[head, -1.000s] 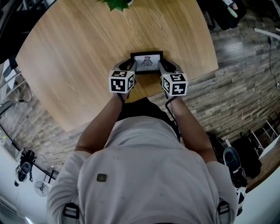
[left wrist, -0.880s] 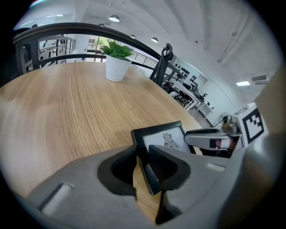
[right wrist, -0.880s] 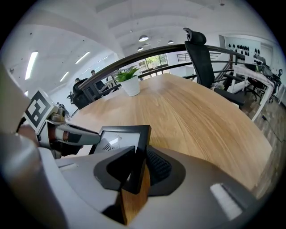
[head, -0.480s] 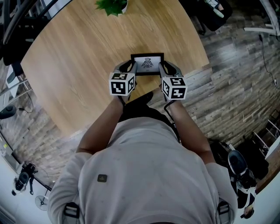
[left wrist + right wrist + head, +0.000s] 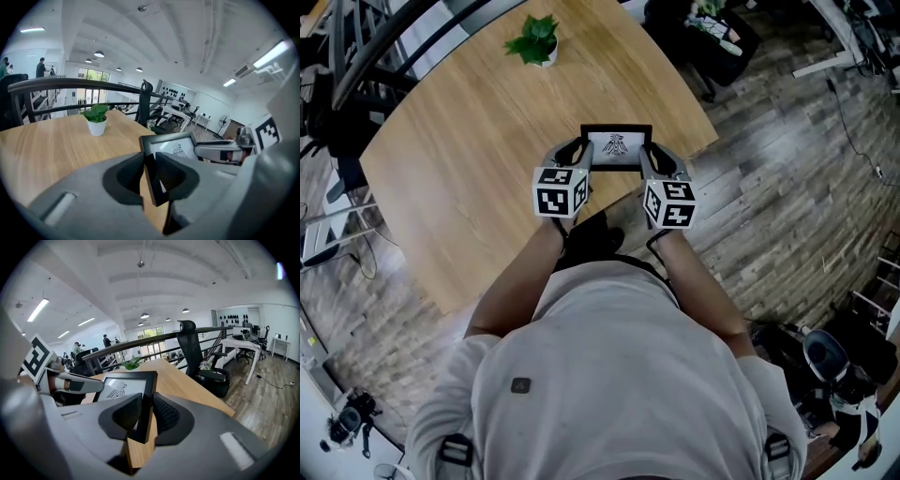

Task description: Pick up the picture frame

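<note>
Both have it! The left gripper [image 5: 149, 171] pinches the picture frame [image 5: 617, 146] by its left edge, the right gripper [image 5: 146, 416] by its right (black border, bird print). It hangs above the table [image 5: 469, 141], so the pickup looks essentially done.

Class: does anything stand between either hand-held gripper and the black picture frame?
Nothing visible does. The left hand-held gripper clamps the black rectangular picture frame by its left edge, the right hand-held gripper its right edge.

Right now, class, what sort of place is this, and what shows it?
Probably an open-plan office: a swivel chair, white desks and ceiling strip lights, with a railing beside the table.
</note>
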The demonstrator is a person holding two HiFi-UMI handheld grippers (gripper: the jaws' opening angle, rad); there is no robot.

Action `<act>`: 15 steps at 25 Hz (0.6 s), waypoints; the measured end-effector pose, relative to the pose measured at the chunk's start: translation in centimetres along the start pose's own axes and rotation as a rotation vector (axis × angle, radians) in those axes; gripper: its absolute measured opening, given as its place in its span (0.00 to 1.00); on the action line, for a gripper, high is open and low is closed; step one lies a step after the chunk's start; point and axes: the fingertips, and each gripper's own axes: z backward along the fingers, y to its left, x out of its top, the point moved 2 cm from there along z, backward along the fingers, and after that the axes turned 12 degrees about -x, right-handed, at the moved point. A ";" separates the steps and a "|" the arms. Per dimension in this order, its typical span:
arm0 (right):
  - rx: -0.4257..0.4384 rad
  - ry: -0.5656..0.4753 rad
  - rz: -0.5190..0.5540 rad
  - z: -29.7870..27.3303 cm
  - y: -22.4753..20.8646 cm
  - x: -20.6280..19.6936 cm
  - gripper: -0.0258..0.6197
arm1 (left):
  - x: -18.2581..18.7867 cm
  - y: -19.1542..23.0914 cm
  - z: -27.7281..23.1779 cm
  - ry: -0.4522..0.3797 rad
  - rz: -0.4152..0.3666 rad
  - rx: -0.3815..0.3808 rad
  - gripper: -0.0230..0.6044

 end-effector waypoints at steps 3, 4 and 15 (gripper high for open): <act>-0.008 -0.047 -0.006 2.2 -0.5 1.5 0.18 | 1.6 -2.0 1.0 -0.029 -0.045 -0.010 0.17; -0.012 -0.064 -0.009 2.9 -0.7 2.0 0.18 | 2.2 -2.6 1.3 -0.040 -0.061 -0.012 0.17; 0.033 -0.192 0.007 9.9 0.8 5.1 0.18 | 4.9 -7.5 7.9 -0.164 -0.115 0.031 0.17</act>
